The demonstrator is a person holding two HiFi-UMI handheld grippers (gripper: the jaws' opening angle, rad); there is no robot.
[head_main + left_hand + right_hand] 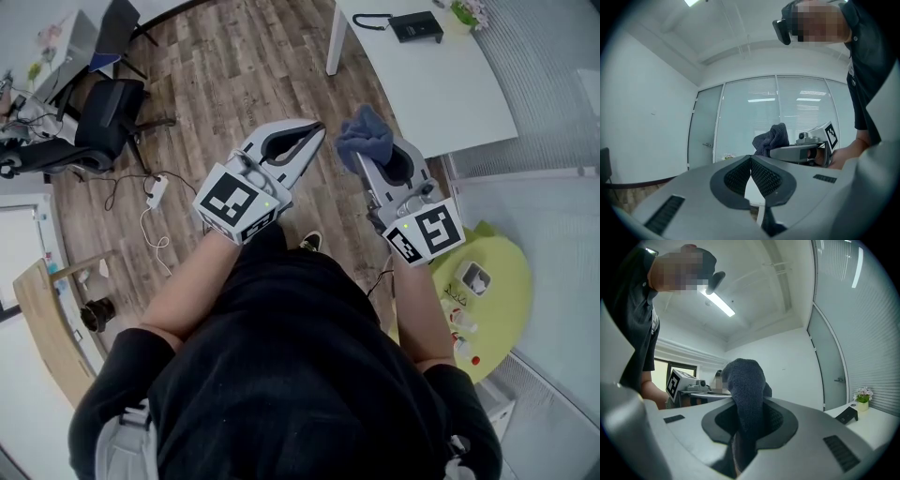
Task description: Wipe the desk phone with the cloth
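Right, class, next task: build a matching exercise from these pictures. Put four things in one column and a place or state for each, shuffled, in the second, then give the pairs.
Column one
1. cloth
2. desk phone
3. left gripper
4. office chair

Column two
A. lying on the white desk, away from both grippers
B. shut, with nothing between the jaws
C. clamped in the right gripper
D. standing on the wood floor, on the person's left

Pairs: 1-C, 2-A, 3-B, 4-D
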